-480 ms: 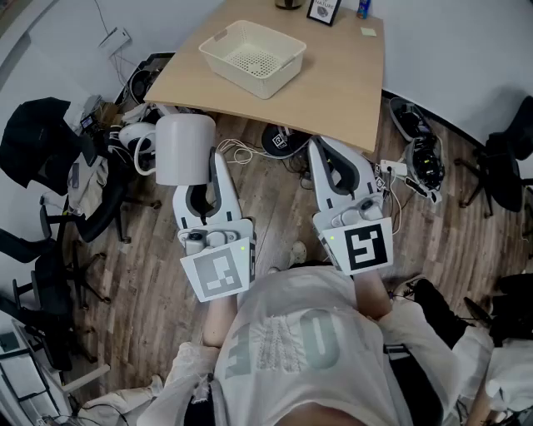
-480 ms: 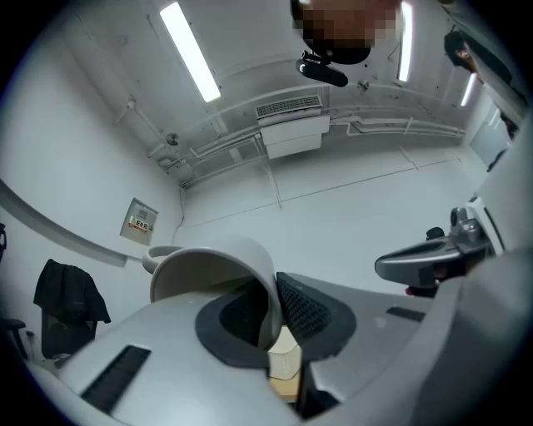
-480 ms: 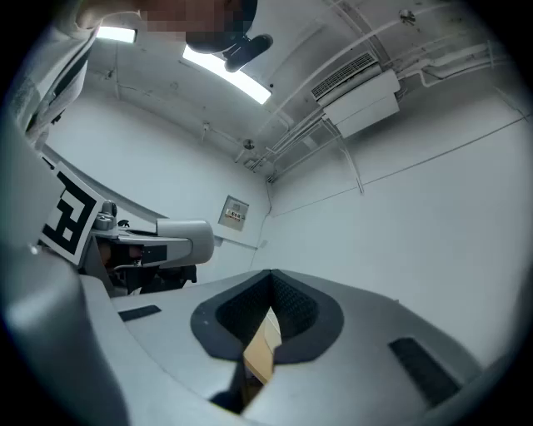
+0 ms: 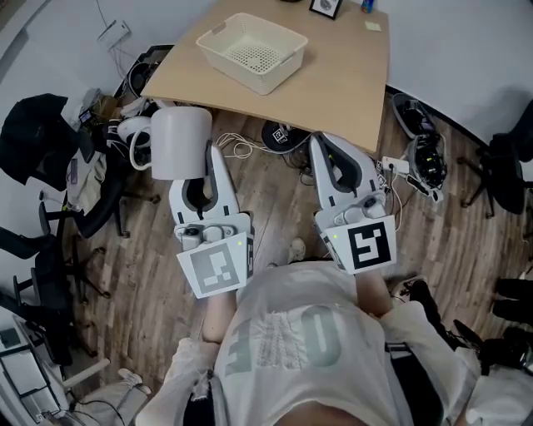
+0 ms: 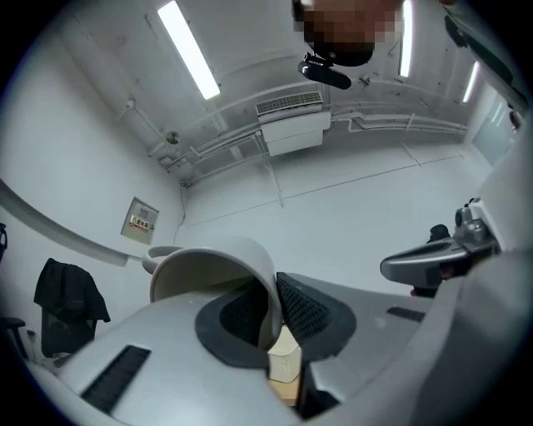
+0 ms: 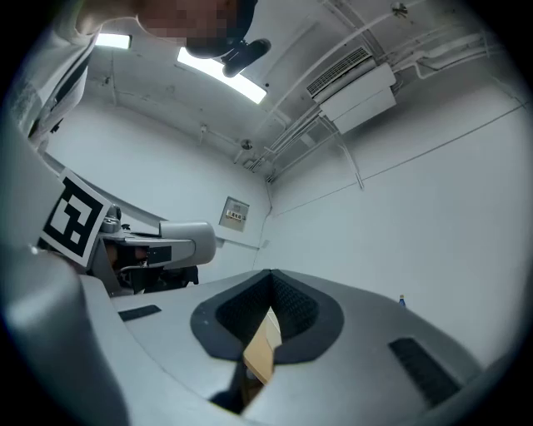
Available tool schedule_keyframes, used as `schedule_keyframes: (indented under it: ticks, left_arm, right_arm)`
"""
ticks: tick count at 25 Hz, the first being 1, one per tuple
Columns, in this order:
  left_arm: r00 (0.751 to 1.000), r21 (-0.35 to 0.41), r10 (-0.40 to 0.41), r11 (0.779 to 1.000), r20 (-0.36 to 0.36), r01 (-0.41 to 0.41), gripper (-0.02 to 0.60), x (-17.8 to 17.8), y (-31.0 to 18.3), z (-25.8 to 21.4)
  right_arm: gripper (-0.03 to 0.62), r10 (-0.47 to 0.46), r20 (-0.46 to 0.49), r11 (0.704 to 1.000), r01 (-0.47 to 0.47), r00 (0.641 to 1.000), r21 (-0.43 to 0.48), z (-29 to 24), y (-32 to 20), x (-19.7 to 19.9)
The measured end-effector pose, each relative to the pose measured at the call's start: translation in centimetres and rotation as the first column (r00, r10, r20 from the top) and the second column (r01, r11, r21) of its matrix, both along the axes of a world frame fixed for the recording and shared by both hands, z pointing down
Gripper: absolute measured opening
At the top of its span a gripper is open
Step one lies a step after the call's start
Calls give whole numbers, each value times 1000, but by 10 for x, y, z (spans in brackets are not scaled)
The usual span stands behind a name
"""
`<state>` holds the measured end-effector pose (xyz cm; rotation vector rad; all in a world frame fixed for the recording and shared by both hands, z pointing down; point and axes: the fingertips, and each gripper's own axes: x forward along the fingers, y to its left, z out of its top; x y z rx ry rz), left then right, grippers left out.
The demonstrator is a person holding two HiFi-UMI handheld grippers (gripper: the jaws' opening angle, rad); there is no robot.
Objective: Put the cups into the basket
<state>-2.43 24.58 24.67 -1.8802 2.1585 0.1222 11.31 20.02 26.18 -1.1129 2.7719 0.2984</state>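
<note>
White ceramic cup (image 4: 179, 143) pinched by the left tongs (image 4: 206, 160). Head view: the cup appears at 10 o'clock from the person's chest, handle turned to 9 o'clock, over the plank floor (image 4: 266, 204) and just short of the near edge of the bench (image 4: 350, 75).

Left gripper view: the two dark pads of the left tongs (image 5: 271, 291) are clenched on the cup (image 5: 218, 270). One pad lies inside the wall and one outside, with the cup's open mouth facing the camera.

The right tongs (image 4: 321, 143) are held at 1 o'clock, level with the left and well apart from the cup. Right gripper view: the right tongs (image 6: 268, 291) are clenched with nothing between the pads, which meet at their tips.

The cream perforated basket (image 4: 218, 37) stands on the bench at 12 o'clock, toward its left half, with no cup visible in it. A small picture frame (image 4: 325, 7) stands at the bench's far edge. A black chair (image 4: 50, 137) and loose cables (image 4: 241, 151) occupy the floor at 9 to 11 o'clock.
</note>
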Motion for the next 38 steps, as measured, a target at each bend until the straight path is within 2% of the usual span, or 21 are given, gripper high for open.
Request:
schedule_keyframes:
  ticks: [7,13,26,30,38]
  left_arm:
    - [1000,-5,-6,1000,22,6,38,11,-22,10]
    - [1000,-54,-9,998,-7,9,38,6,-35,26]
    - [998,-24,54,998,-16,-54,38,1,-97,27]
    - [999,-31,50,998,-20,-51,38,-12,-122,27]
    - [999,-23,46,999,-26,-47,38,-61,-192,26]
  right_arm:
    - [-3,3,-5,1000,-3,1000,28,6,-23,12]
    - [-3,-5,-2,1000,5,1000,-16,16,-35,14]
    - [-3,-21,-34,1000,21,999,0,20,-81,-6]
    - [-3,-36,-39,999,37,999,6,17,-105,-24]
    - [-3,-45,-40,999,46,998,11,15,-175,-74]
